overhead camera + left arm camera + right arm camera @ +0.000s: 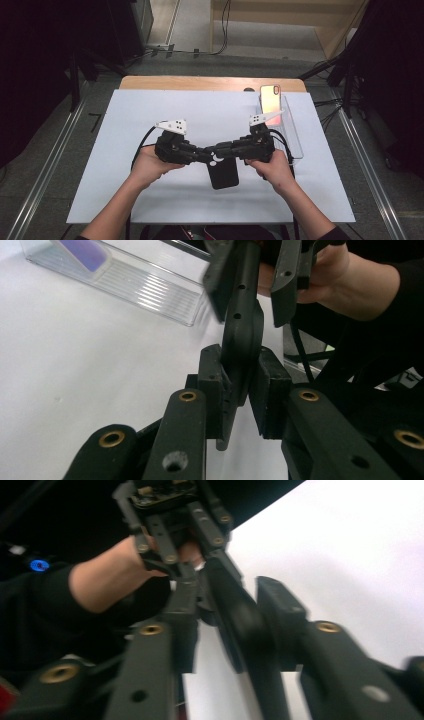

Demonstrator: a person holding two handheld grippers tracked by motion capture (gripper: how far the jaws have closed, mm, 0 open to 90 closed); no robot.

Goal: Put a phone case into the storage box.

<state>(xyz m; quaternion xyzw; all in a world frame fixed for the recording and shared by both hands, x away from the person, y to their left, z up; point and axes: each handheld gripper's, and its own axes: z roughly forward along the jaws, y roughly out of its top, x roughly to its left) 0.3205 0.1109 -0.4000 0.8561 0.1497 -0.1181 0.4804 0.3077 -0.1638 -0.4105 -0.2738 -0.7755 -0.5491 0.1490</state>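
A black phone case [223,174] is held above the white board near its front middle. My left gripper [210,157] comes in from the left and is shut on the case's top edge. In the left gripper view its pads [215,385] press on both faces of the case [243,335], seen edge-on. My right gripper [222,148] reaches in from the right to the same edge. In the right gripper view my right gripper [232,625] straddles the case [245,625], with white showing between one pad and the case, so it stands open.
A phone [270,98] with a glowing screen leans upright in a clear ribbed rack [294,137] at the back right of the white board [150,190]. The rack [145,287] lies beyond the case in the left gripper view. Metal rails run along both sides of the table.
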